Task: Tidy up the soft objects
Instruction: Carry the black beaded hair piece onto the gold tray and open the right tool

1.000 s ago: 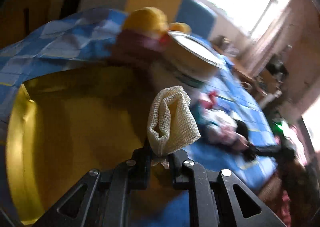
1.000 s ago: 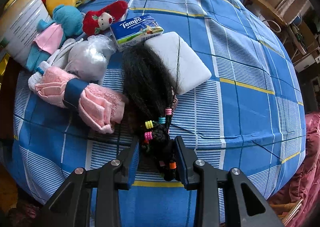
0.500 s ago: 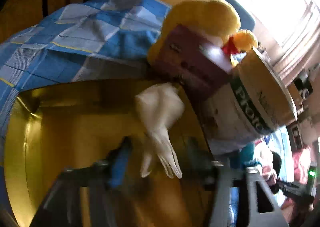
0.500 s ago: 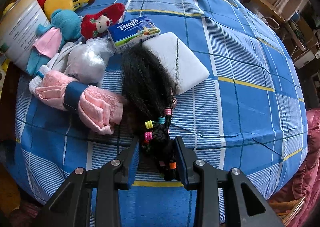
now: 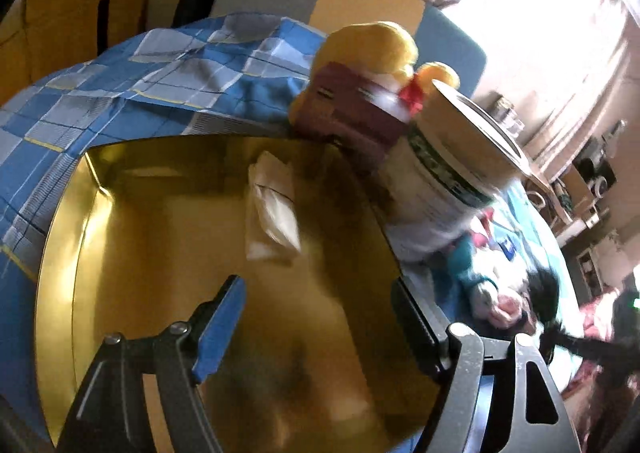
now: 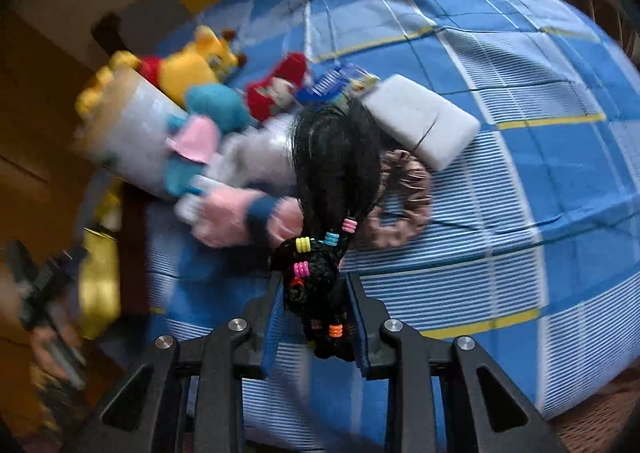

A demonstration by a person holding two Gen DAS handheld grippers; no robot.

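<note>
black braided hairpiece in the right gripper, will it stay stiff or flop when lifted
Probably floppy: the black braided hairpiece already trails limp from the right gripper toward the bed. Likely light, being mostly loose hair. Its beaded braids bunch between the pads, so it may hold without slipping.

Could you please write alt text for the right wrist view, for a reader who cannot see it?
The right tongs are shut on a black hairpiece with coloured beads, lifted above a blue checked bedspread. Beneath it lie a brown scrunchie and a white pad; to the left are plush toys, a pink cloth bundle and a white tub.
</note>
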